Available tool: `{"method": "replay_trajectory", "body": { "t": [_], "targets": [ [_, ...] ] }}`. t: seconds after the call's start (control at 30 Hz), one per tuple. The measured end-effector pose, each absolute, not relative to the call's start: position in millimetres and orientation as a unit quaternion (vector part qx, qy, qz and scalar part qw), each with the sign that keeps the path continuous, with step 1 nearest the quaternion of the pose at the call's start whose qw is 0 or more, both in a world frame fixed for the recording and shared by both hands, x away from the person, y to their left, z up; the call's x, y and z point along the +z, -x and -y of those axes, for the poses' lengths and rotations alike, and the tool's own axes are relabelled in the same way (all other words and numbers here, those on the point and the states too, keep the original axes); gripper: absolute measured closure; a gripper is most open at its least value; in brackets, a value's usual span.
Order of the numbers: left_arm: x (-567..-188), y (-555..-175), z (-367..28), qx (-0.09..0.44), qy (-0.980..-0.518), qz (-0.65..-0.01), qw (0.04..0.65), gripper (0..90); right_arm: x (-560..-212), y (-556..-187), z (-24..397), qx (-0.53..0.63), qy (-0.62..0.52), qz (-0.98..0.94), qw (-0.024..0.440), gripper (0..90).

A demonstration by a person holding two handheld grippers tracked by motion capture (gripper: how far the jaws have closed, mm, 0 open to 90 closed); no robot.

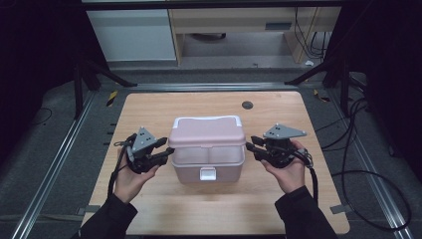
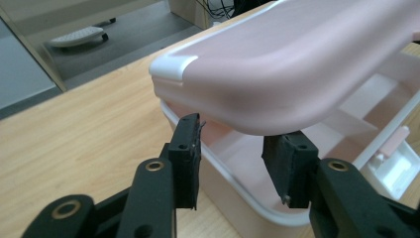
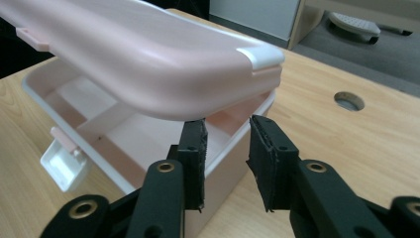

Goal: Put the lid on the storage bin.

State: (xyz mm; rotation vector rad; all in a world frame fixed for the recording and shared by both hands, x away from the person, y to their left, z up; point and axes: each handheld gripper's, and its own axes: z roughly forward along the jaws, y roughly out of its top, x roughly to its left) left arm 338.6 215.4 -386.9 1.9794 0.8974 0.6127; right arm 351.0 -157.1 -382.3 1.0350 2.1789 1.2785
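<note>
Pink box [image 1: 208,162] sits mid table [image 1: 149,107]. White latch [image 1: 208,174] at near side hangs undone. Lid [image 1: 207,132] lifted a bit at near edge, gap shows, inside looks bare.

Left gripper [image 1: 168,149] at left end of lid, right gripper [image 1: 251,146] at right end. Both claws half open, pads under lid rim, not pinching anything.

Done: unlatch, lid started up. Left: swing lid fully open.

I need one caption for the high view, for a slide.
Two hand-held grippers flank a pink box, its lid raised.
</note>
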Motion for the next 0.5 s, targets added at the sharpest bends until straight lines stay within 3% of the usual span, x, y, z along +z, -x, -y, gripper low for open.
{"method": "replay_trajectory", "body": {
  "t": [0.3,0.5],
  "targets": [
    [-415,-323,-237,0.234,-0.795,-0.387,0.403,54.8,-393,-341,167,0.445,-0.377,-0.787,0.200,60.9],
    [-429,-324,-258,0.225,-0.780,-0.420,0.406,52.1,-403,-330,191,0.434,-0.396,-0.781,0.213,49.9]
  ]
}}
